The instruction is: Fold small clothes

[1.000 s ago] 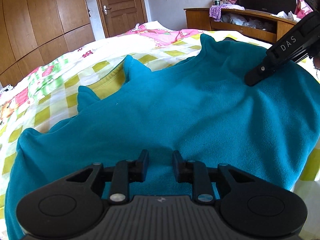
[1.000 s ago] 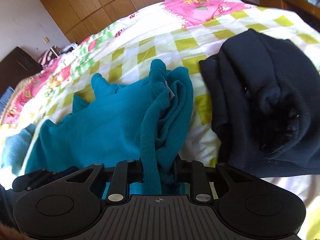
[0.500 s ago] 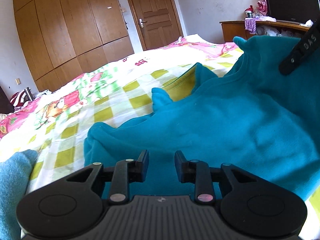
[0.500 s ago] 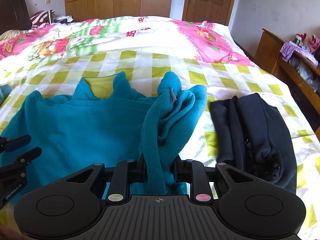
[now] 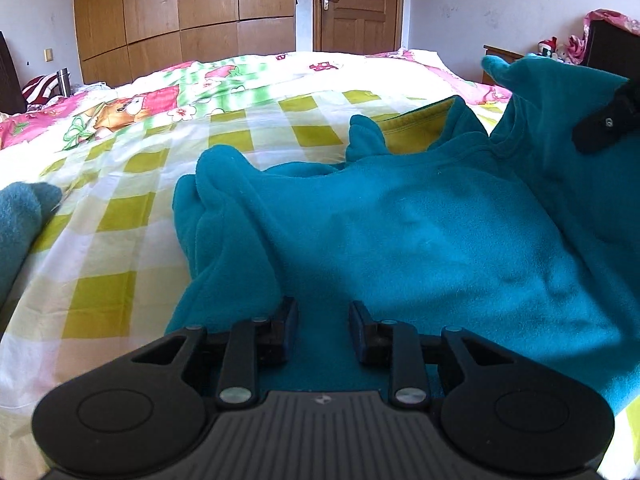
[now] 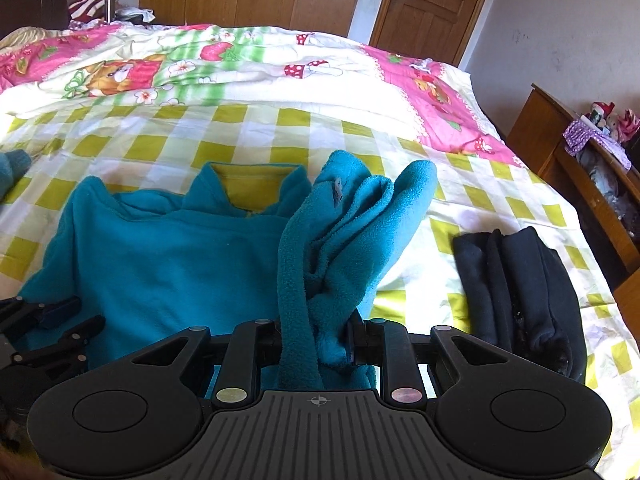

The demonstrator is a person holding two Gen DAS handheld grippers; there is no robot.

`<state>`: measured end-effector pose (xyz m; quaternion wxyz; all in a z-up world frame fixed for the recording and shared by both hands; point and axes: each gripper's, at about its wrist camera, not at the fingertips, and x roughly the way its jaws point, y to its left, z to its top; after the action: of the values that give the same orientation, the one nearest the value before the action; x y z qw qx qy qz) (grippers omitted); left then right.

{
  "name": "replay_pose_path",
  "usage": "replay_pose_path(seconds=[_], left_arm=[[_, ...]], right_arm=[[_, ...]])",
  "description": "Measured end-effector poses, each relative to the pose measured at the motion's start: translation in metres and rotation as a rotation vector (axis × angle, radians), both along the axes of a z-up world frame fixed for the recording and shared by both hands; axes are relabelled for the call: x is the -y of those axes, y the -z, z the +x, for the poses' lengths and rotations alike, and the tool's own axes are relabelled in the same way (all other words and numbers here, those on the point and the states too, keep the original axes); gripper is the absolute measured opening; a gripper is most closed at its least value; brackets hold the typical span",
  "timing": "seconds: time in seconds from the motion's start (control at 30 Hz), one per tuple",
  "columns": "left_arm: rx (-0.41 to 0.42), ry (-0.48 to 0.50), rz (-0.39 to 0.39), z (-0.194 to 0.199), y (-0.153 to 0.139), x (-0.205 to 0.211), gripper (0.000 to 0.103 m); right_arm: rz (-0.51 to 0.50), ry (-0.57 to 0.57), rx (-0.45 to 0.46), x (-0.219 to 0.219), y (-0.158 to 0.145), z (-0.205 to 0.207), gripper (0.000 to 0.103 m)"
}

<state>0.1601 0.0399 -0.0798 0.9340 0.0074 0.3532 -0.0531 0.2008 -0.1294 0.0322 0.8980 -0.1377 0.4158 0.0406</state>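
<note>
A teal fleece top lies spread on the checked bedsheet, with its yellow-lined collar at the far side. My left gripper hovers low over the near hem by the top's left edge, with its jaws apart and flat fleece showing in the gap. It also shows at the lower left of the right wrist view as the left gripper. My right gripper is shut on a bunched fold of the fleece and holds it up over the top's right side. One right finger shows against that raised fold.
A folded black garment lies on the sheet to the right of the top. A grey-teal cloth sits at the bed's left edge. A pink and green quilt covers the far half of the bed. A wooden cabinet stands on the right.
My right gripper has carried the bunched fleece up and leftward, away from the black garment. My left gripper has slid left along the hem toward the top's left edge.
</note>
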Motion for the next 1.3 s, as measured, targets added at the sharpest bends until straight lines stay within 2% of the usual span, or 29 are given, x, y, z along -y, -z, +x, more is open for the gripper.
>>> replay_pose_path(seconds=[0.2,0.43,0.63,0.73,0.8,0.93,1.0,1.17,1.2,1.23,1.27,1.3], left_arm=[[-0.014,0.0,-0.037,0.001,0.001,-0.004,0.042],[-0.033,0.009,-0.069,0.002,0.001,-0.007,0.041],[-0.04,0.018,-0.099,0.0,-0.001,-0.011,0.041],[-0.047,0.018,-0.141,-0.003,-0.003,-0.018,0.042],[-0.054,0.008,-0.194,-0.009,-0.007,-0.028,0.042],[-0.05,-0.029,-0.311,-0.029,-0.019,-0.052,0.043],[-0.027,-0.057,-0.344,-0.044,-0.025,-0.061,0.043],[0.057,-0.115,-0.357,-0.078,-0.041,-0.072,0.046],[0.064,-0.128,-0.363,-0.082,-0.044,-0.073,0.046],[0.067,-0.141,-0.366,-0.086,-0.045,-0.075,0.046],[0.067,-0.152,-0.367,-0.089,-0.046,-0.077,0.046],[0.066,-0.157,-0.368,-0.092,-0.047,-0.078,0.046]], right_arm=[[0.007,-0.032,-0.001,-0.041,0.002,0.001,0.022],[0.093,-0.078,-0.02,-0.084,-0.008,0.007,0.022],[0.098,-0.15,-0.051,-0.128,-0.002,0.011,0.021],[0.107,-0.171,-0.077,-0.149,0.006,0.017,0.022],[0.103,-0.18,-0.107,-0.161,0.014,0.022,0.022],[0.166,-0.17,-0.188,-0.166,0.025,0.029,0.035],[0.201,-0.182,-0.198,-0.163,0.023,0.025,0.036],[0.319,-0.222,-0.177,-0.144,0.005,0.007,0.038],[0.319,-0.222,-0.177,-0.144,0.005,0.007,0.04],[0.389,-0.222,-0.189,-0.132,0.0,0.008,0.044],[0.389,-0.222,-0.189,-0.132,0.0,0.008,0.047],[0.445,-0.224,-0.214,-0.127,-0.001,0.01,0.05]])
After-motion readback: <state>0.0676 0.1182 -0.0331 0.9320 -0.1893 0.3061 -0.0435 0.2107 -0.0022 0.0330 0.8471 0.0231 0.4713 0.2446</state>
